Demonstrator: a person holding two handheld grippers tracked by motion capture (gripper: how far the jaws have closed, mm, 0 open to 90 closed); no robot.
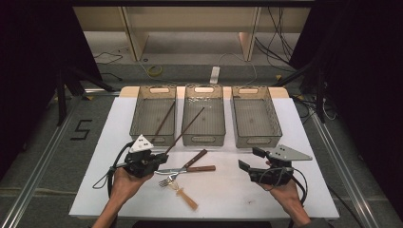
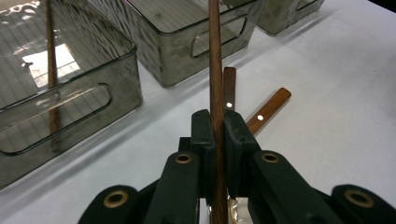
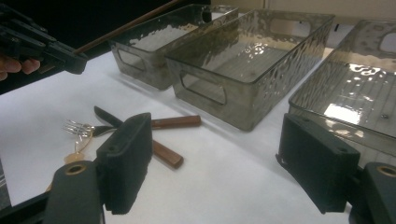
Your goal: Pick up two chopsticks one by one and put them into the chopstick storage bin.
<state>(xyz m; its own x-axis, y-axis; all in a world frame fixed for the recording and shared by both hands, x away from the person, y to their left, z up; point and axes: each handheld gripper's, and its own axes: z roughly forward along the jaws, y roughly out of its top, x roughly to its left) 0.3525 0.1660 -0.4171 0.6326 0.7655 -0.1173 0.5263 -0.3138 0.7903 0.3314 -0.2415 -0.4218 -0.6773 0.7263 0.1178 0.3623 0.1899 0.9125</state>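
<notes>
White sheeting covers the bench (image 1: 304, 190), which stands on a grey floor between dark curtains, with cables and pale wooden frames beyond its far edge. Three smoky clear bins sit in a row along the far side: the left bin (image 1: 138, 123), the middle bin (image 1: 219, 124) and the right bin (image 1: 273, 121).

Clamped tight in the left gripper (image 1: 153, 159) is a brown chopstick (image 1: 186, 128); the left gripper view shows the jaws pressed against the stick from both sides. From the gripper the stick slants up and away, and its far tip hangs over the middle bin. A second chopstick (image 1: 164, 121) lies inside the left bin, leaning toward the near wall.

On the sheeting between the two hands lies a small heap of cutlery: two knives with brown wooden handles (image 1: 199, 163) that cross each other, a metal fork (image 1: 167, 181) just beside their blades, and a pale wooden-handled piece (image 1: 186, 197) nearer the person. All of these rest in front of the left and middle bins, apart from both grippers.

At the right side of the bench the right gripper (image 1: 250, 159) is held above the bare sheeting in front of the right bin, pointing toward the cutlery. Its jaws stand wide apart with nothing between them, as the right gripper view shows, and it touches nothing. The right bin looks empty of cutlery.
</notes>
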